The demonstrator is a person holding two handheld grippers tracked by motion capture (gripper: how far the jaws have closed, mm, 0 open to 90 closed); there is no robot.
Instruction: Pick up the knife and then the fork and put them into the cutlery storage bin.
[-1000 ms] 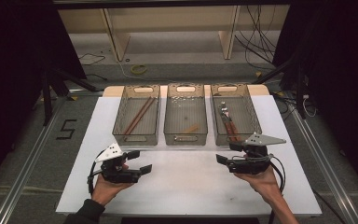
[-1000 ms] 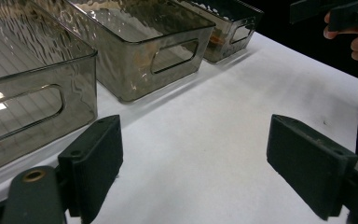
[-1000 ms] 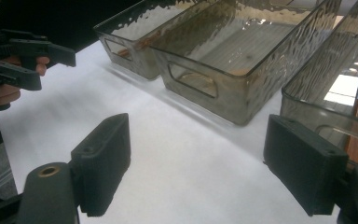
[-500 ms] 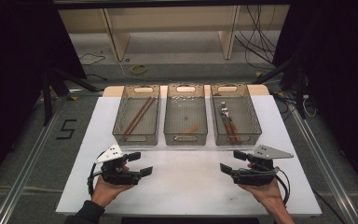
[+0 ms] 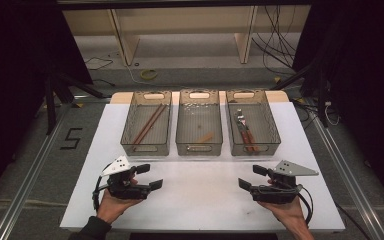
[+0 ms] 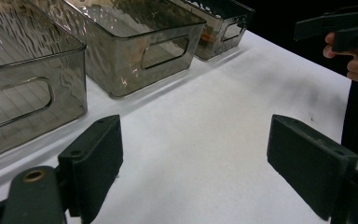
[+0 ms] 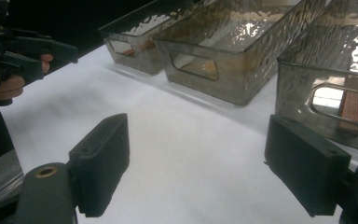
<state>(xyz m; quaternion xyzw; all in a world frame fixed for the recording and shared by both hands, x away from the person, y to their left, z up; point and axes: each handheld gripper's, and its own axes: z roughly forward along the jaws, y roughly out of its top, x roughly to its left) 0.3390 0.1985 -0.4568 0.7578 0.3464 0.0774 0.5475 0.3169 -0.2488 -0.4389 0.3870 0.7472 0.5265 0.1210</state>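
Three smoky clear bins stand in a row at the back of the white table (image 5: 205,205). The left bin (image 5: 146,125) holds two brown sticks (image 5: 147,123). A small brown piece (image 5: 206,137) lies in the middle bin (image 5: 199,122). The right bin (image 5: 252,122) holds wooden-handled tools (image 5: 246,134). My left gripper (image 5: 149,176) is held low over the near left of the table, open and empty (image 6: 200,158). My right gripper (image 5: 252,177) is at the near right, also open and empty (image 7: 200,161). Both point inward toward each other.
In the left gripper view the bins' handled front walls (image 6: 140,51) run along the upper left, and the right gripper (image 6: 340,25) is at the far right. Cables (image 5: 280,35) and wooden legs (image 5: 122,35) lie on the floor beyond the table.
My right gripper has drawn back from the right bin toward the near edge of the table. My left gripper has hardly moved.
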